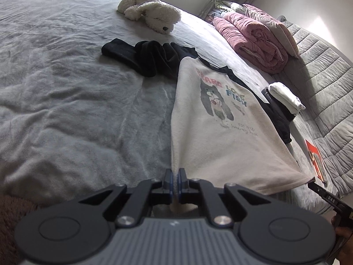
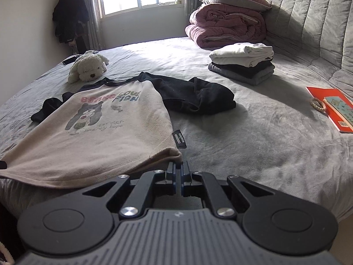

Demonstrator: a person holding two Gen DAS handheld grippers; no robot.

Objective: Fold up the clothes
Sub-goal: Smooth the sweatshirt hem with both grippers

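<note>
— Where now with the shirt [image 2: 99, 137]?

— Flat on the bed [image 1: 55, 92], print side up, collar far, hem near. Left gripper [image 1: 175, 176] pinched tight on one hem corner, cloth plainly between the jaws. Right gripper [image 2: 179, 169] closed as well, at the other hem corner. Pinch partly hidden in its own view, but seemingly with cloth caught there too.

— Step in hand, judging by that?

— Probably laying the hem down and smoothing the body before any fold. Draw both corners gently toward the near edge, evenly, to take out the slack. No yanking: soft, fleecy-looking cloth, likely to stretch or slide over the bed cover.

— And the black sleeves?

— Left sleeve [image 1: 141, 57] bunched up beside the collar, right sleeve [image 2: 198, 97] crumpled out to the side. Worth straightening before folding inward; otherwise lumps inside the fold.

— Anything to watch for?

— Uneven pull between the two hands, giving a skewed hem. Also letting go too high, risking curled-under corners. Better to lower right onto the bed first, then release.

— Destination afterwards?

— Presumably the folded stack [image 2: 242, 64] near the headboard, well apart from the shirt. Steer clear of the plush dog [image 2: 88, 67] just beyond the collar.
</note>
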